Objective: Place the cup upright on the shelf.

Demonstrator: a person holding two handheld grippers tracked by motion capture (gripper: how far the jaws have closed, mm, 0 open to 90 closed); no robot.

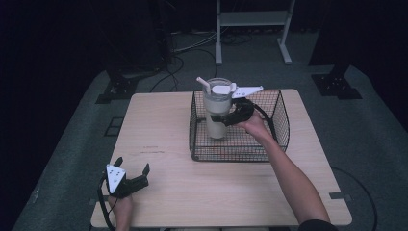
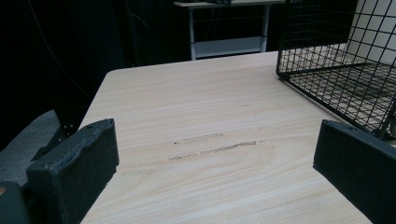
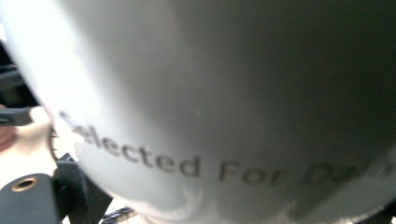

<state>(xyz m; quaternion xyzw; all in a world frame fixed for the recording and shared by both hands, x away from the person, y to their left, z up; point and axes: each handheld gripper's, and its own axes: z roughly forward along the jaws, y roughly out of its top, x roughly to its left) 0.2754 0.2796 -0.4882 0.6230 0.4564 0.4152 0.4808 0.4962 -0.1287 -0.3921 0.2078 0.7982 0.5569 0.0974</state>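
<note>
A cream tumbler [image 1: 216,108] with a clear lid and a straw stands upright inside a black wire basket [image 1: 284,113] on the right half of the wooden table [image 1: 192,192]. My right gripper [image 1: 226,117] is shut on the tumbler's middle, reaching in over the basket rim. Whether the tumbler's base touches the basket floor I cannot tell. In the right gripper view the tumbler [image 3: 210,93] is very close, with grey lettering on its wall. My left gripper [image 1: 132,164] rests near the table's front left corner, open and empty [image 2: 217,135]. From there the basket [image 2: 327,60] and tumbler [image 2: 373,32] lie ahead to the right.
Bare wood runs between the left gripper and the basket. A white metal stand [image 1: 252,19] and loose cables [image 1: 192,45] are on the floor beyond the table's far edge. Dark frame legs [image 1: 118,86] stand at the back left.
</note>
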